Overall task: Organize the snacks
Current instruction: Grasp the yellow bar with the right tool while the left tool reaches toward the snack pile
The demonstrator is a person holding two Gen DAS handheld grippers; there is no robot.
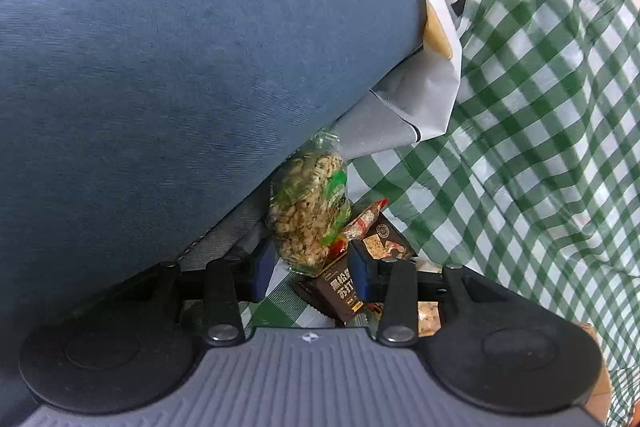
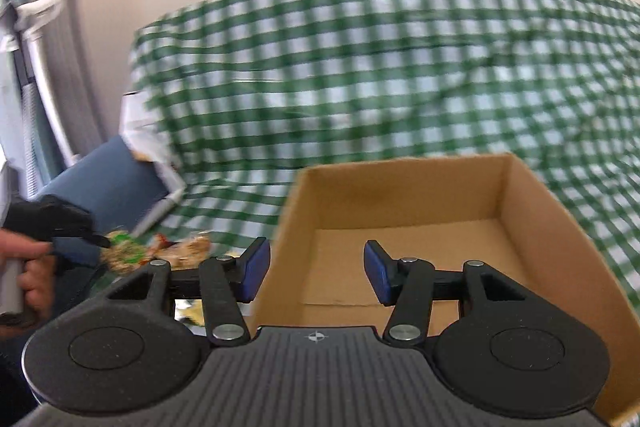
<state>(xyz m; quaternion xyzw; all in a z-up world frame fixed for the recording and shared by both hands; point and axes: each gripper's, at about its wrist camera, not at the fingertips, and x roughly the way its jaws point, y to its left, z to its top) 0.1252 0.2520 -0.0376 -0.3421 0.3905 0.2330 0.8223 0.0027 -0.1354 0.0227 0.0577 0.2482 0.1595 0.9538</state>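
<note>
Left gripper over the snack pile; right gripper at the empty cardboard box.

The left gripper's jaws stand apart with nothing pressed between the pads; the clear bag of puffed snacks lies just ahead of them, its long axis running away from the gripper, with the dark cracker box below and slightly right. The left hand is therefore judged nearer for the next pick. The right gripper is likewise parted and empty, aimed into the box on the green checked cloth. A blue cushion hides the pile's left side; the right view is motion-blurred.
</note>
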